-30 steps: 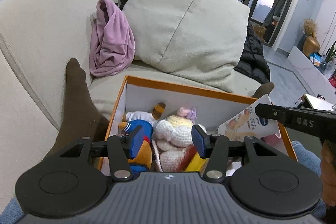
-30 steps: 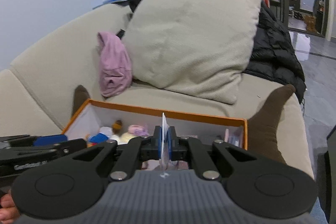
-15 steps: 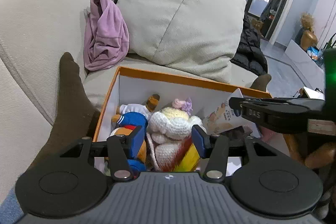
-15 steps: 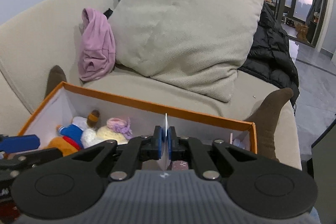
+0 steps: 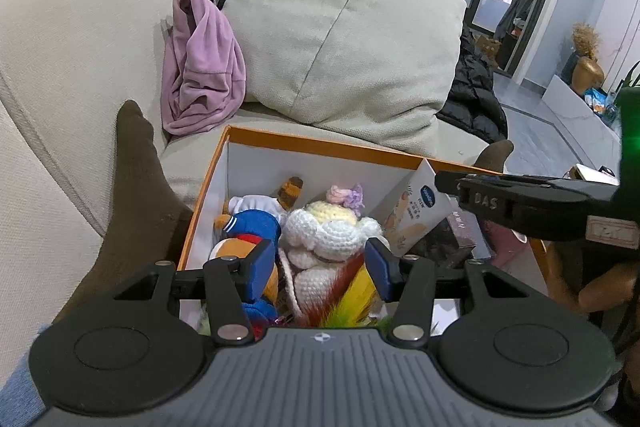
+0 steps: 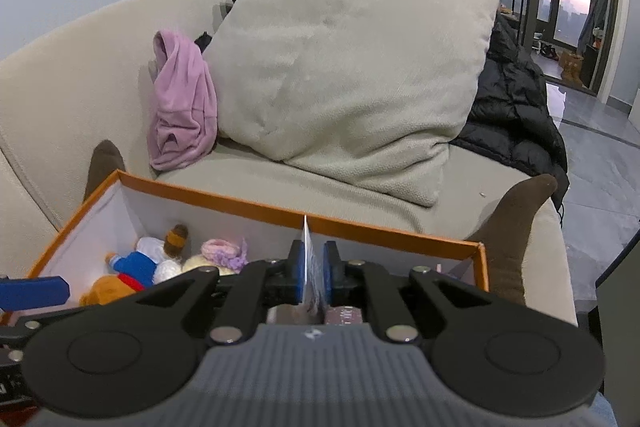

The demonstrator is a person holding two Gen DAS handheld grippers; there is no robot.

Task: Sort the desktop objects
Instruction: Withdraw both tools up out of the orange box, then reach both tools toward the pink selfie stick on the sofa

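The box (image 5: 320, 147), orange-rimmed and white inside, is sitting on the sofa (image 5: 60, 67) between the person's socked feet, and it is already holding most of the haul, so the sorting is looking well advanced. Toys are filling its left part: a blue-and-orange plush (image 5: 250, 227), a white crocheted doll (image 5: 332, 231) and a yellow-and-red feathery thing (image 5: 352, 291) at the near wall. Whether anything is waiting outside the box I cannot tell. The left gripper (image 5: 318, 263) is hanging over the toys with jaws apart and nothing between them. The right gripper (image 6: 312, 275) is reaching over the box's right part with the packet (image 5: 416, 211) between its pads; its jaws have just been opening, and a slight gap is showing on each side of the packet, so the release seems under way. The packet is flat and thin, pale with a blue oval logo and peach printing, standing on edge and leaning toward the box's far right corner, above a dark item (image 5: 452, 243).
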